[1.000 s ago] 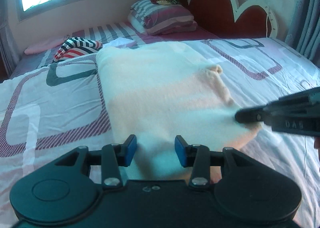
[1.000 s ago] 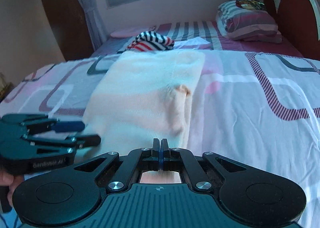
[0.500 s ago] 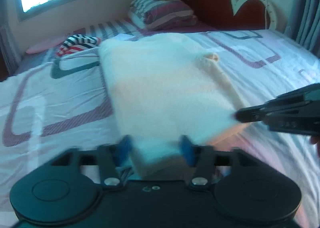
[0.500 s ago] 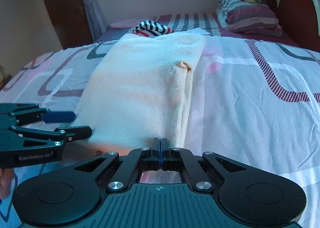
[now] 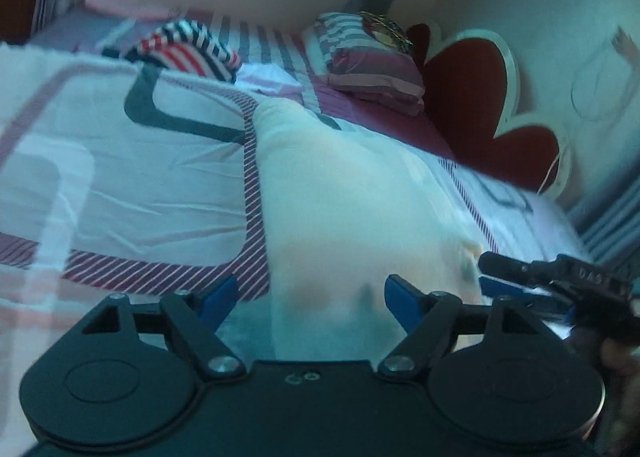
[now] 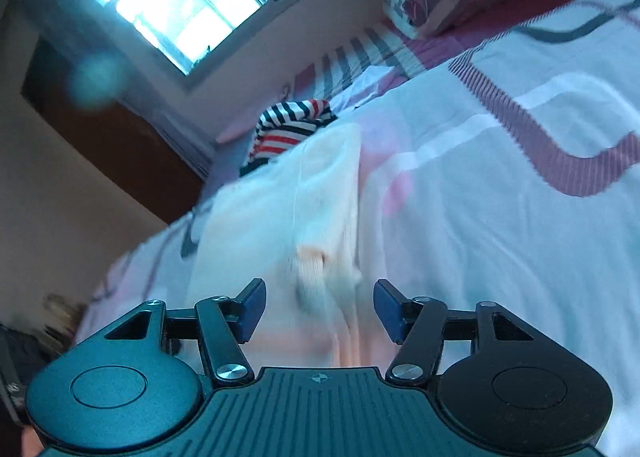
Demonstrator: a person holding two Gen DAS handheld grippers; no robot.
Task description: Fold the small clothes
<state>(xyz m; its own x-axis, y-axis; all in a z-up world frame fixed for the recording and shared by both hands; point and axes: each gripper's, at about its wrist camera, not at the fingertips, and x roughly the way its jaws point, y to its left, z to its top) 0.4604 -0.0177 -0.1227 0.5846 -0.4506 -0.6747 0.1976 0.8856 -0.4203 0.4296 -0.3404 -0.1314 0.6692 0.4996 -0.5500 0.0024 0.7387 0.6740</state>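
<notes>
A cream and pale-peach garment (image 5: 352,193) lies folded lengthwise on the patterned bedspread (image 5: 120,185). My left gripper (image 5: 310,299) is open, its blue pads either side of the garment's near end. My right gripper (image 6: 318,307) is open too, over the garment's (image 6: 288,217) right edge near a small ribbed cuff (image 6: 310,261). The right gripper also shows in the left wrist view (image 5: 520,277), at the garment's right side. Both views are tilted and blurred.
A red, white and navy striped garment (image 5: 188,51) lies further up the bed, also in the right wrist view (image 6: 288,129). Striped pillows (image 5: 372,61) lean by the red headboard (image 5: 472,97). A window (image 6: 176,5) and dark cabinet (image 6: 112,137) stand beyond.
My right gripper has opened and let go of the garment's edge. My left gripper has opened wider. Both cameras have tilted and swung, and the garment's near end now lies down on the bed.
</notes>
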